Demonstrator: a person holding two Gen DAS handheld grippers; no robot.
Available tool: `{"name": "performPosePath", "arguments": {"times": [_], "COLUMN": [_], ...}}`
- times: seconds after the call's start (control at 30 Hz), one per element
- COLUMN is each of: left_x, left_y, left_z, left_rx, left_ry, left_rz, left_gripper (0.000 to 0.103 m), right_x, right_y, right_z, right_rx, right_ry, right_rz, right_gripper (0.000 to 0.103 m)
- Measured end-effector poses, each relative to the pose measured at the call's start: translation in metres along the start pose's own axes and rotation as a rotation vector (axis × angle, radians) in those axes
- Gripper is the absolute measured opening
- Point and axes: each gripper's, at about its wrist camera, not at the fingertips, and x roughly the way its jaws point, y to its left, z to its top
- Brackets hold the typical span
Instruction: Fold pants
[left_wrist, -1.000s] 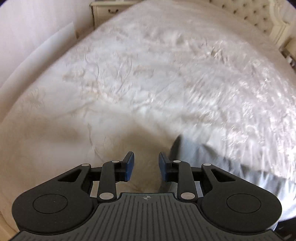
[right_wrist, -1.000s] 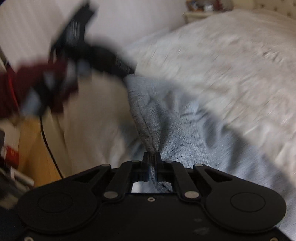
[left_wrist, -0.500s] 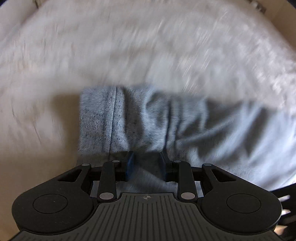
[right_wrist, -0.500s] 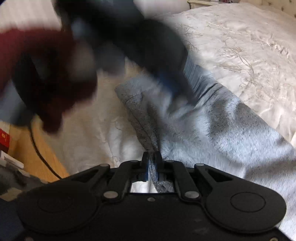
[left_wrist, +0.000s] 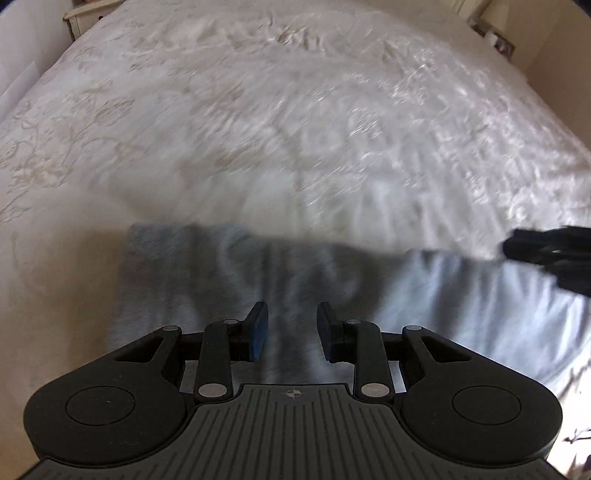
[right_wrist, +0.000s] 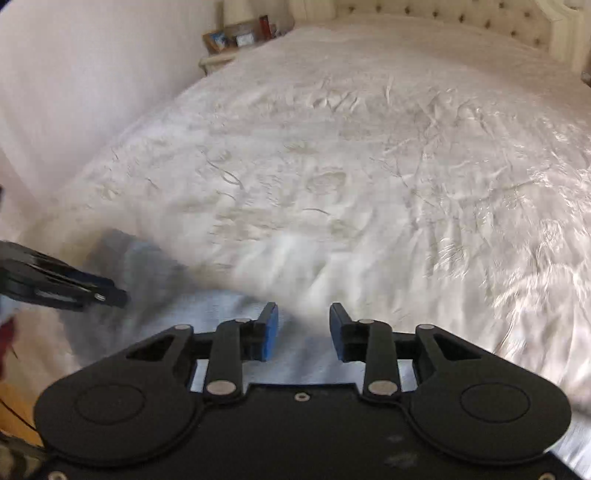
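Observation:
The grey pants (left_wrist: 461, 306) lie flat across the near side of the white bedspread (left_wrist: 295, 110), blurred by motion. My left gripper (left_wrist: 291, 328) hovers over their left part, jaws apart, with nothing pinched between the blue pads (left_wrist: 258, 328). In the right wrist view the pants (right_wrist: 155, 269) sit low on the left. My right gripper (right_wrist: 303, 328) is above their right end, and its jaws are opening with no cloth between them. Each gripper shows in the other's view: the right gripper (left_wrist: 546, 254) at the right edge, the left gripper (right_wrist: 107, 295) at the left edge.
The embroidered bedspread (right_wrist: 369, 166) runs back to a tufted headboard (right_wrist: 480, 22). A bedside table (right_wrist: 229, 40) with small items stands by the pale wall. A red sleeve (right_wrist: 7, 332) and wooden floor (right_wrist: 14, 406) show at the bed's left edge.
My right gripper has let go of the pants' edge, opened, and swung right over the bed. The left gripper has moved over the pants, which now lie flat.

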Motion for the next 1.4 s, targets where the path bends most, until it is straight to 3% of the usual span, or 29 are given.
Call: {"name": "performPosePath", "arguments": {"times": [0.2,0.23,0.27,0.3,0.47,0.6,0.73,0.9,1.03,1.17,1.3,1.4], "left_x": [-0.001,0.001,0.005,0.010,0.034,0.062,0.074,0.053,0.045,0.044,0.040,0.037], "left_y": [-0.038,-0.043,-0.049,-0.052,-0.085,-0.104,-0.105,-0.106,-0.107,-0.109,-0.106,-0.101], "left_z": [0.022,0.026,0.031,0.036,0.050,0.032,-0.009,-0.039,-0.046,-0.049,-0.051,-0.051], "left_rx": [0.018,0.022,0.023,0.022,0.063,0.095,0.122,0.155,0.144,0.145,0.137,0.117], "left_ry": [-0.020,-0.021,-0.020,-0.019,-0.005,0.088,0.156,0.080,0.038,0.028,0.012,0.001], "left_rz": [-0.034,-0.035,-0.040,-0.045,-0.062,-0.052,0.013,0.013,0.018,0.027,0.027,0.016], "left_gripper": [0.029,0.029,0.029,0.029,0.029,0.029,0.029,0.029,0.029,0.029,0.029,0.029], "right_x": [0.050,0.053,0.054,0.050,0.013,0.003,-0.005,-0.031,-0.030,0.008,0.045,0.032], "right_y": [-0.016,-0.013,-0.009,-0.004,0.026,0.041,0.030,-0.009,-0.038,-0.055,-0.062,-0.053], "right_z": [0.004,0.000,-0.006,-0.012,-0.054,-0.081,-0.077,-0.051,-0.028,-0.015,-0.020,-0.035], "right_rx": [-0.130,-0.149,-0.164,-0.183,-0.317,-0.360,-0.278,-0.140,-0.049,-0.003,0.121,0.098], "right_ry": [0.190,0.213,0.219,0.207,0.139,0.131,0.118,0.063,0.024,0.085,0.254,0.296], "right_rz": [0.143,0.150,0.154,0.155,0.151,0.128,0.144,0.201,0.182,0.213,0.319,0.364], "right_gripper": [0.040,0.036,0.014,0.006,0.006,0.006,0.010,0.015,0.024,0.024,0.025,0.026]}}
